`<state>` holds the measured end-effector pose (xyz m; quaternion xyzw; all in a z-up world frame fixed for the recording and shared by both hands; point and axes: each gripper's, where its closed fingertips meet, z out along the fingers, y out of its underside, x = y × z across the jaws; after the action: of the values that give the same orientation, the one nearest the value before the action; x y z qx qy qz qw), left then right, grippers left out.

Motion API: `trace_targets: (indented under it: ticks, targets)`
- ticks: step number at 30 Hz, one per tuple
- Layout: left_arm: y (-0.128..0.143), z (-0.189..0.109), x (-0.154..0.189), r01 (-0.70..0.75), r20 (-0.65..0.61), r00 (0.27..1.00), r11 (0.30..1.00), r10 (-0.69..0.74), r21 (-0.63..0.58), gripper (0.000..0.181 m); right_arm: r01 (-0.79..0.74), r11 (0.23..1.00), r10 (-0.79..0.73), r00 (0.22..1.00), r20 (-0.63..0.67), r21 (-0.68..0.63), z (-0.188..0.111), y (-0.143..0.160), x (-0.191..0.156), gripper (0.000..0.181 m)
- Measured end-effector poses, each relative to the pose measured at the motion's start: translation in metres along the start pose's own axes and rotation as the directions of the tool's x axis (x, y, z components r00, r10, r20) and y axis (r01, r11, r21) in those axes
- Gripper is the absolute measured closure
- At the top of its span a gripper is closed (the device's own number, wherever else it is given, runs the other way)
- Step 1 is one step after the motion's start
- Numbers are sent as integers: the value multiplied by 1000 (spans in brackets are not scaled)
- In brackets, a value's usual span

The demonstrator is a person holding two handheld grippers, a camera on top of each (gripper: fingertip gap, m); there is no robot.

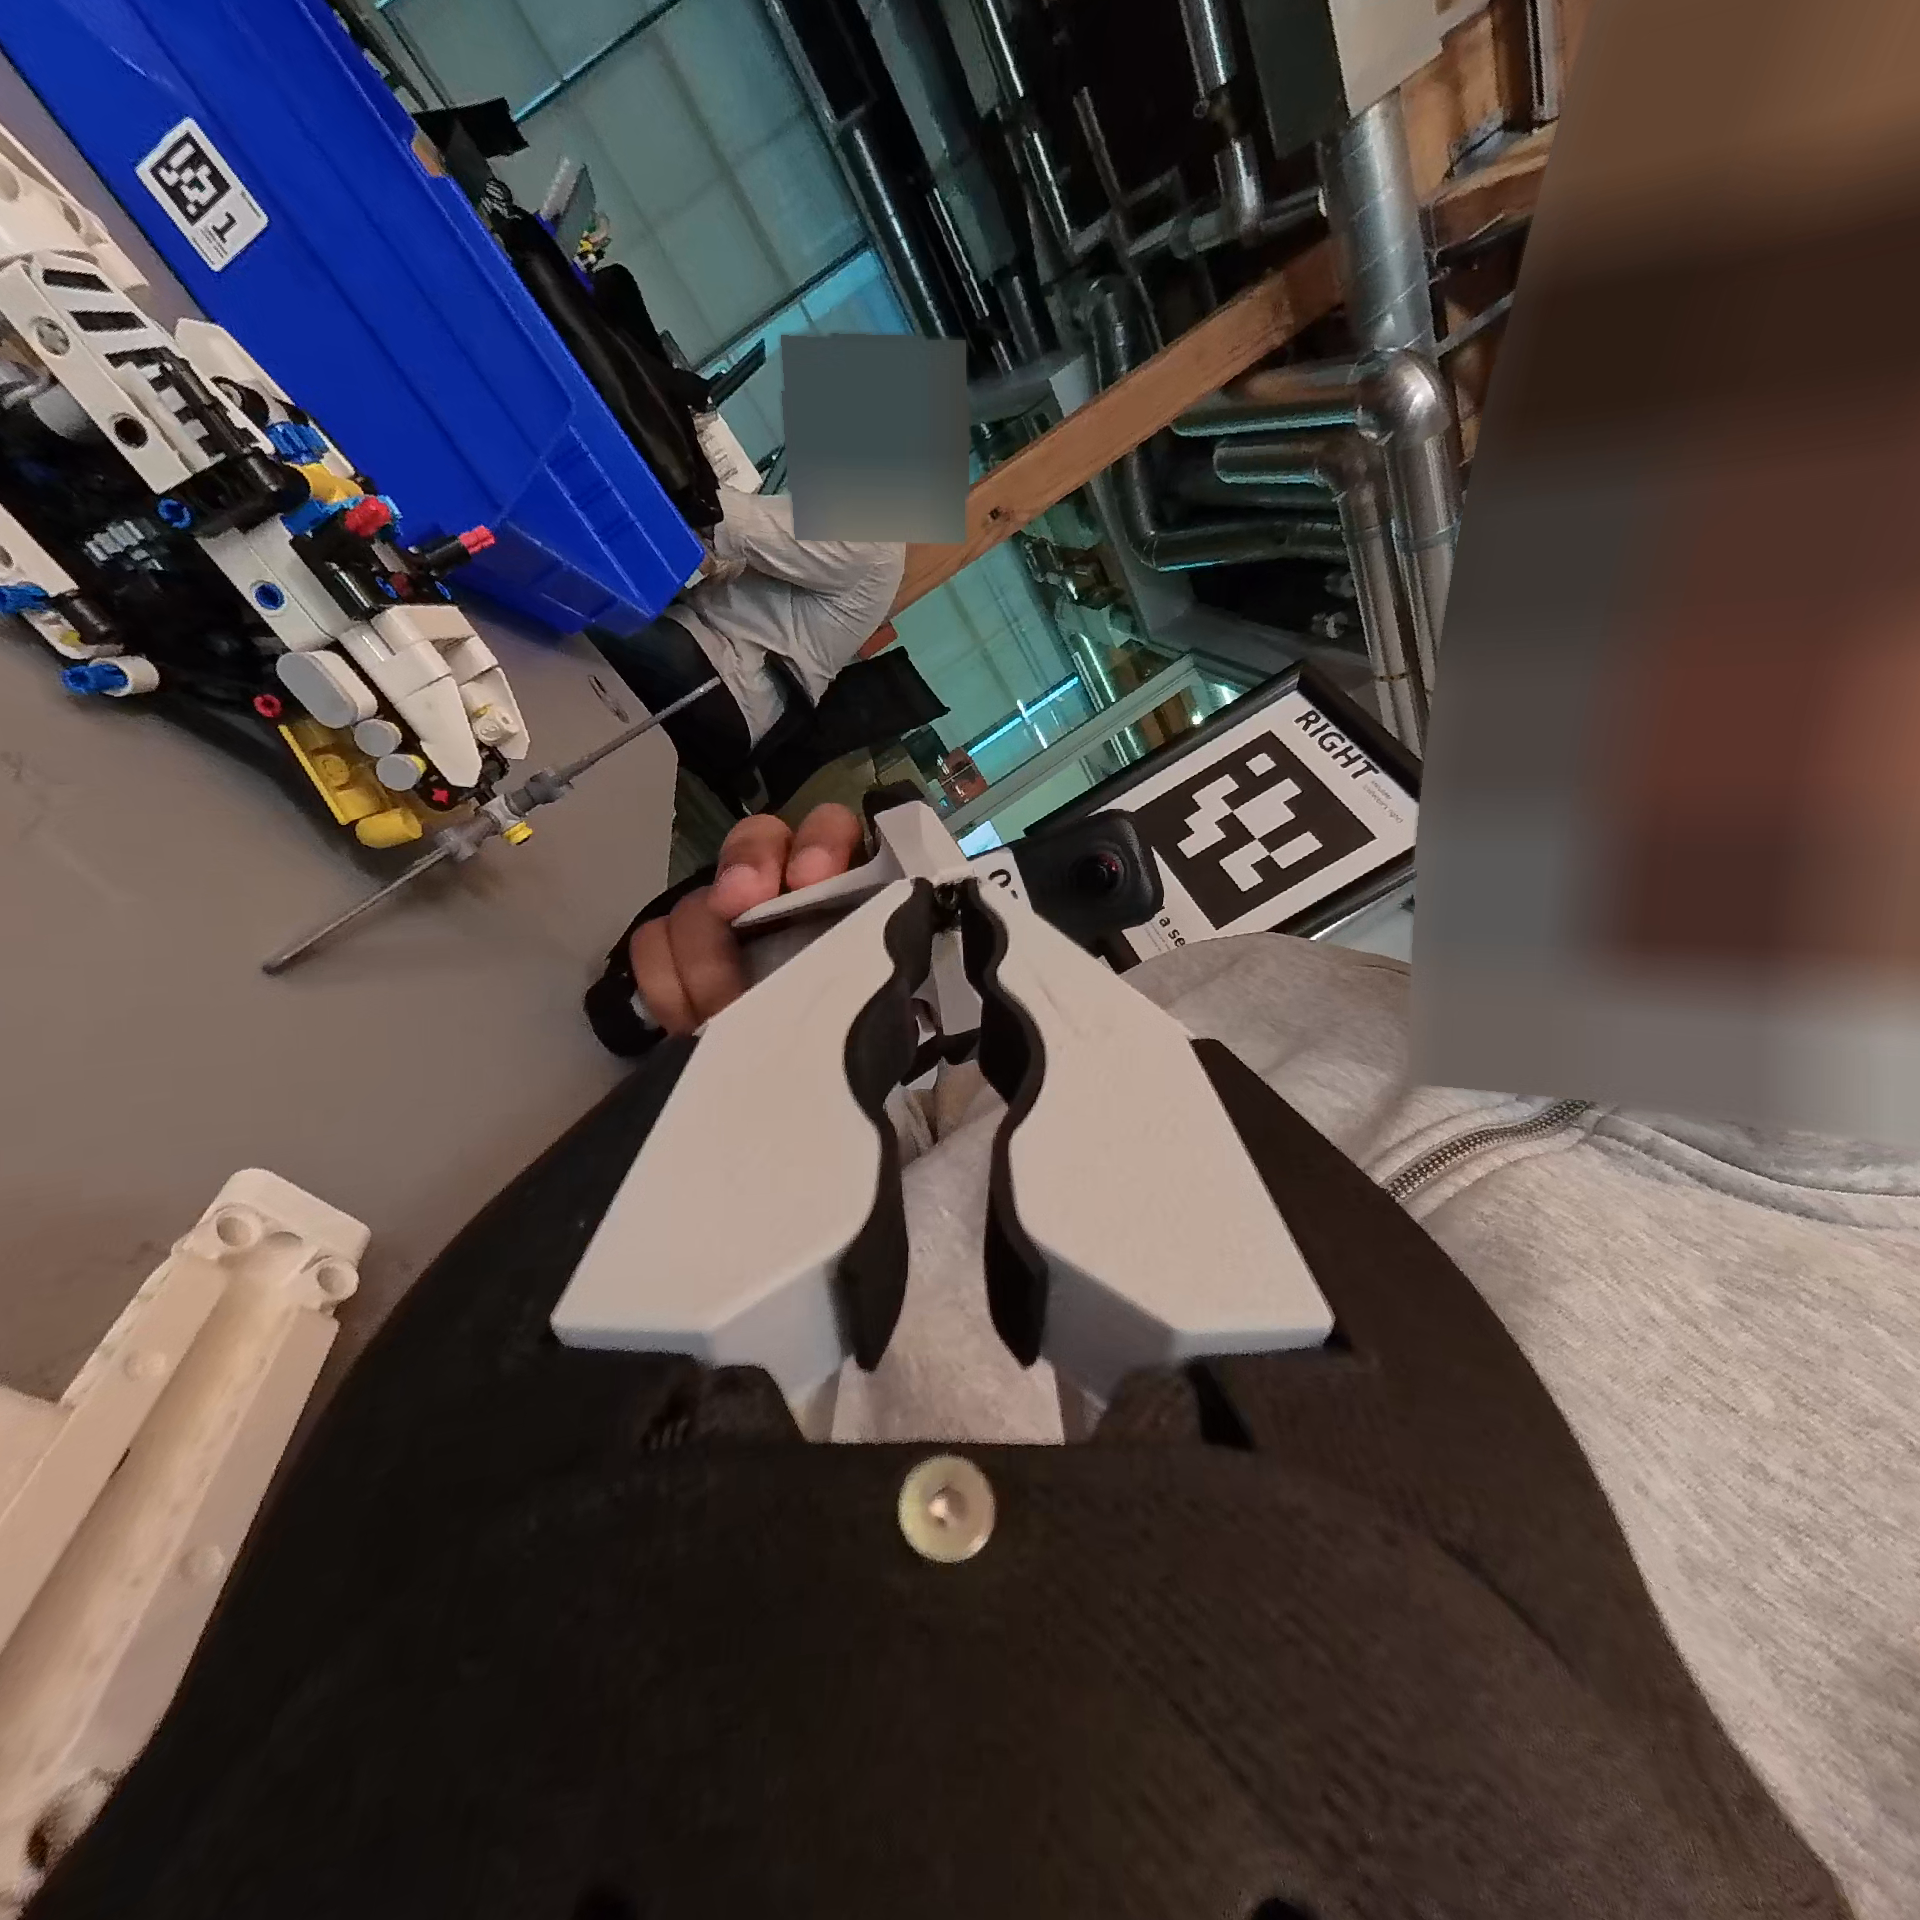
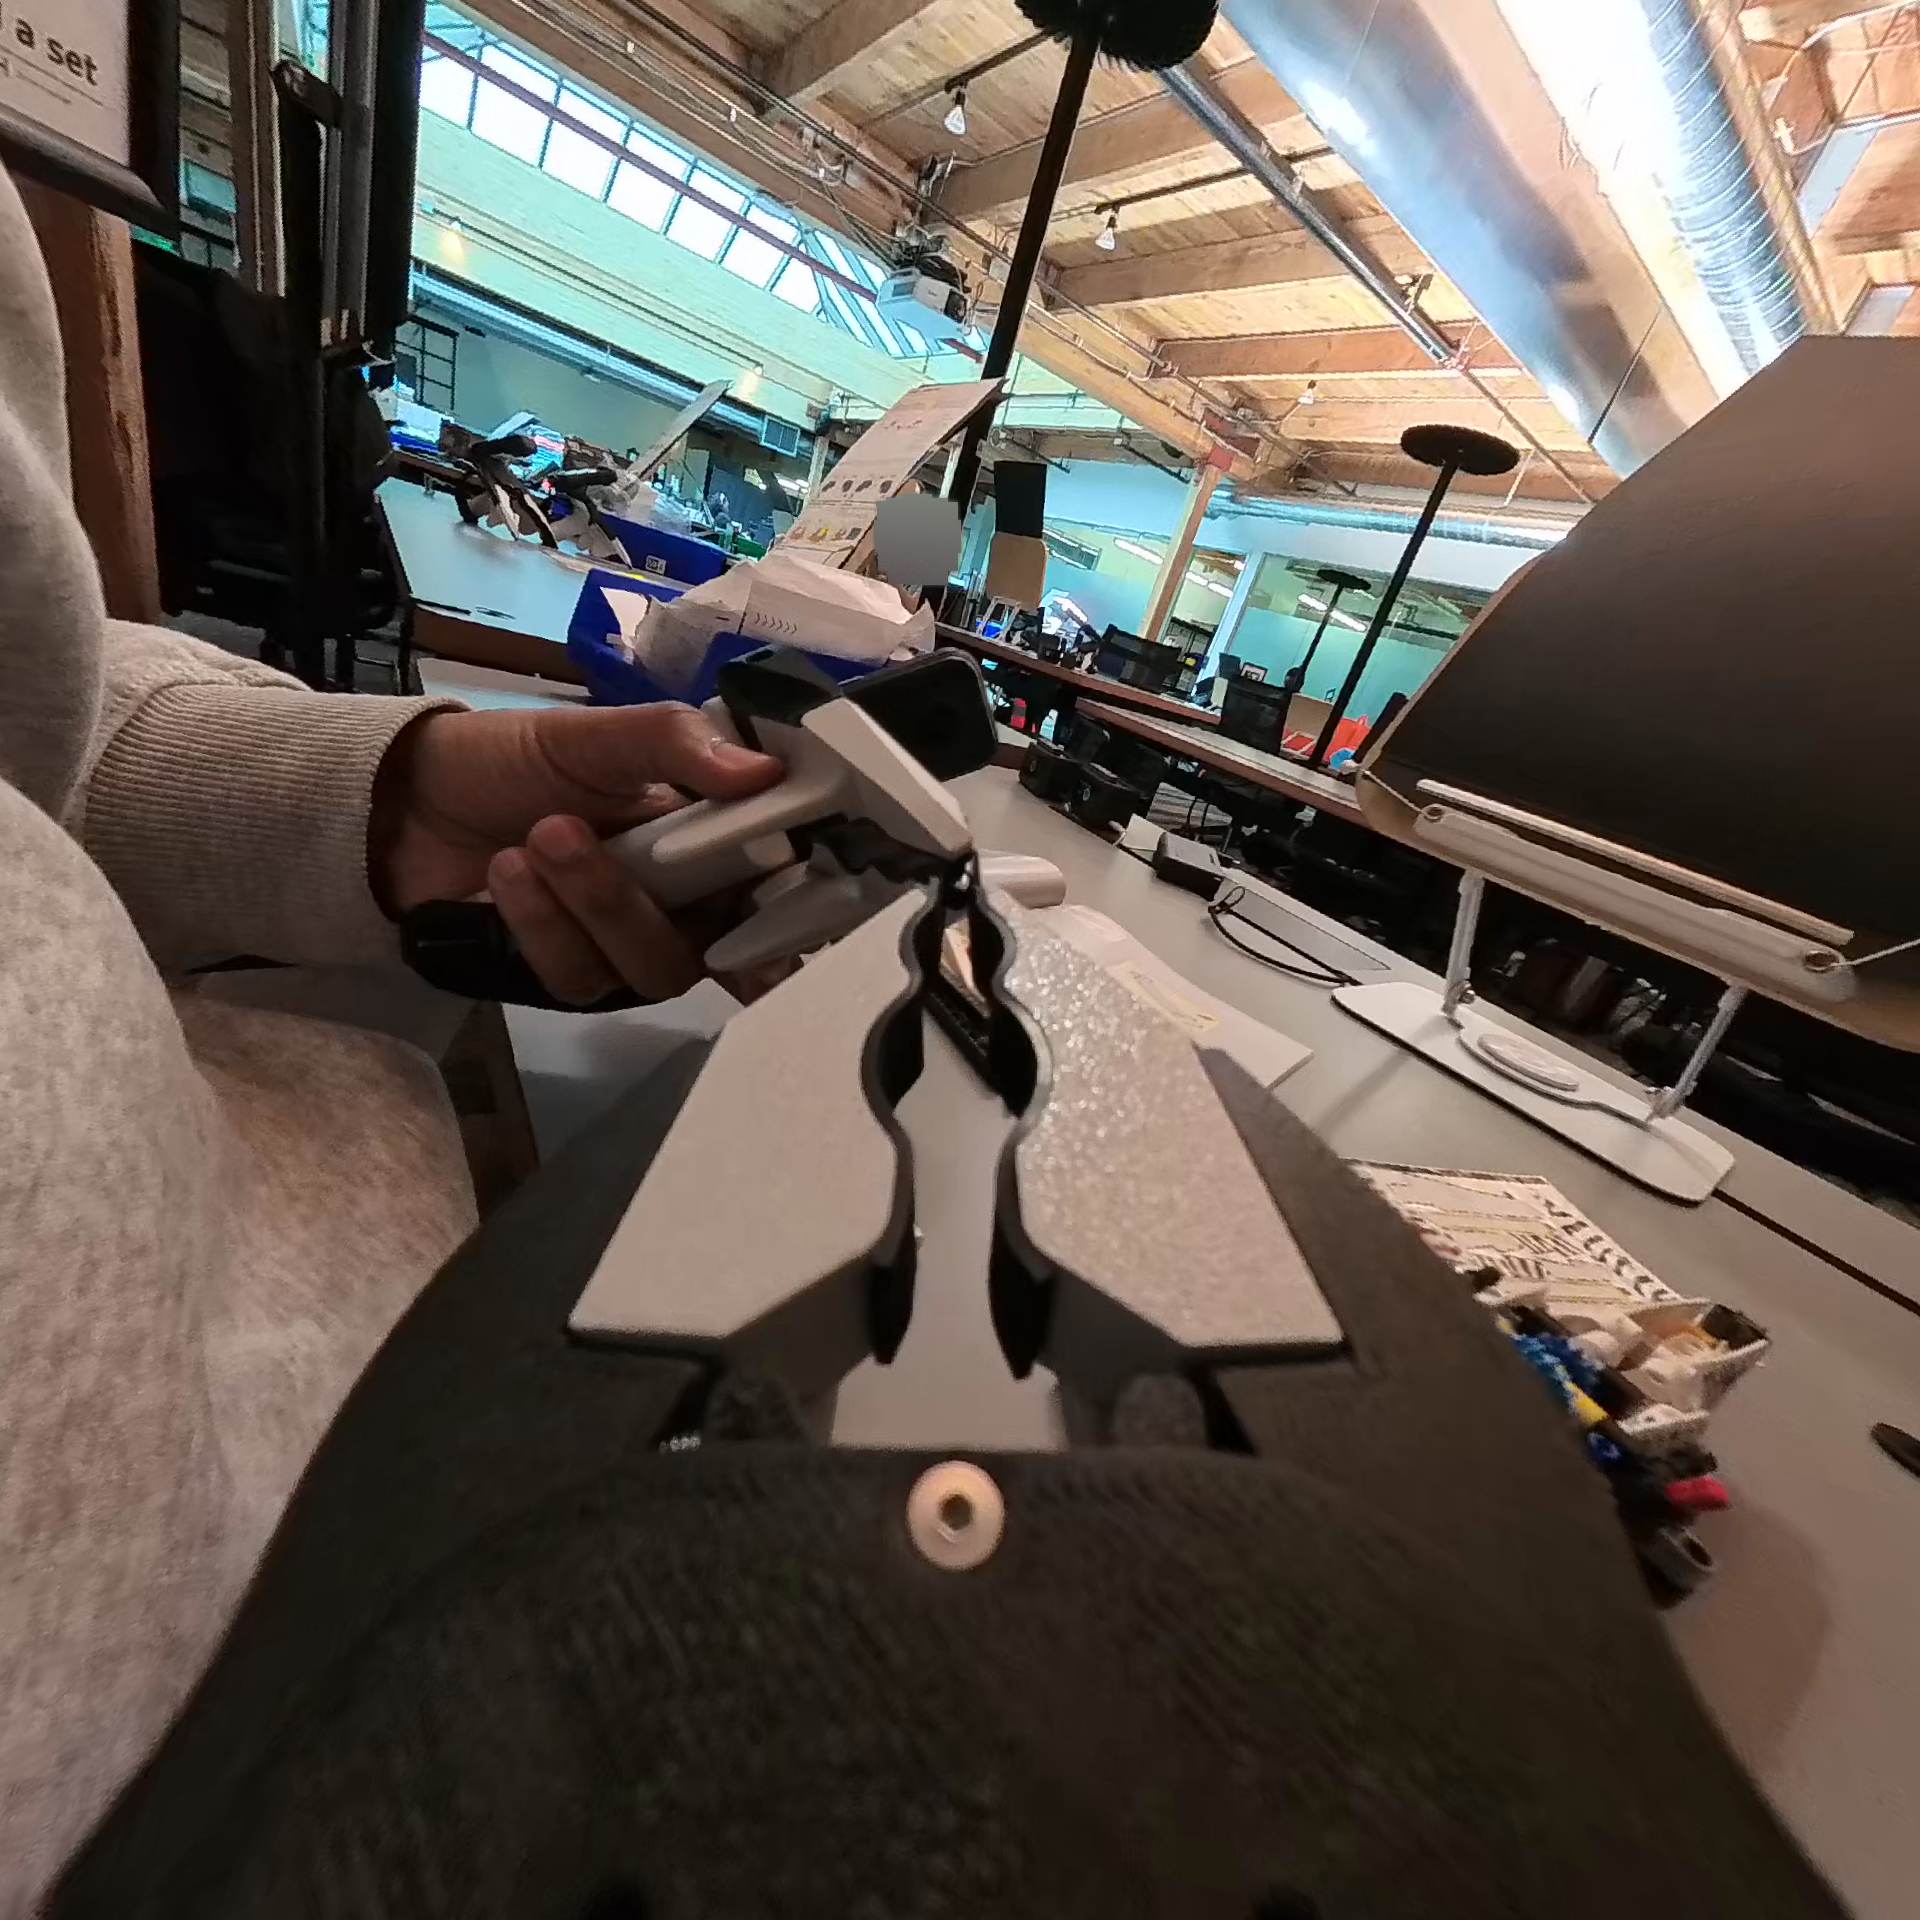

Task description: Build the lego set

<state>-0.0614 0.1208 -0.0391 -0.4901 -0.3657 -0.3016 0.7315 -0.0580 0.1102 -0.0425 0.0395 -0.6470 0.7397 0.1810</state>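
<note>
Grey desk [image 1: 208, 1039] fills the left side of the left wrist view, with a big busy workroom behind it. A loose white Lego panel [image 1: 156, 1434] lies at the far left, just beside the black body of the left gripper [image 1: 938, 914]. Past it sits the white Lego model [image 1: 260, 540], with blue, red and yellow bits. Its long side runs away toward a blue bin [image 1: 416, 312], and its pointy nose faces the desk edge. Two thin grey rods [image 1: 488, 821] stick out near the nose.

The left jaws are together at the tips. They point away from the model, at the right gripper [image 2: 961, 906], which a hand [image 1: 717, 925] holds up. The two grippers meet tip to tip above the person's grey top [image 1: 1558, 1403]. A tiny dark piece [image 1: 945, 902] sits right where they meet. I cannot tell which jaws hold it.

In the right wrist view the right jaws are together at the tips too. The model [image 2: 1621, 1382] now shows low on the right, close beside the gripper body, with a sticker sheet [image 2: 1507, 1226] behind it.

So the model lies off to the side of both jaws, not in front. I think either gripper must turn toward the desk to reach it. The right one looks a bit nearer.
</note>
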Motion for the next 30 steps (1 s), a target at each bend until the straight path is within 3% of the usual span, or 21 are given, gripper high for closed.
trace_targets:
  ticks: [6,12,15,19,28,30]
  targets:
    - [0,0,0,8,1,1000,1000,-8,7,177,-43,999,44,999,27,-10,0,-1,-1,180]
    - [-1,-10,-19,-122,211,970,992,122,-17,155,-47,998,47,999,9,-29,0,3,3,180]
    - [3,-25,-39,-199,404,889,977,214,-79,147,-57,998,57,998,-8,-24,-1,3,7,180]
    - [10,-56,-71,-250,644,691,944,329,-214,137,-83,996,83,996,-14,-12,-2,2,11,180]
    - [31,-89,-92,-214,746,438,864,501,-455,119,-74,997,73,997,-12,-25,-1,4,10,180]
    - [33,-91,-95,-212,733,416,841,538,-497,120,-70,997,70,998,-12,-29,-1,5,10,180]
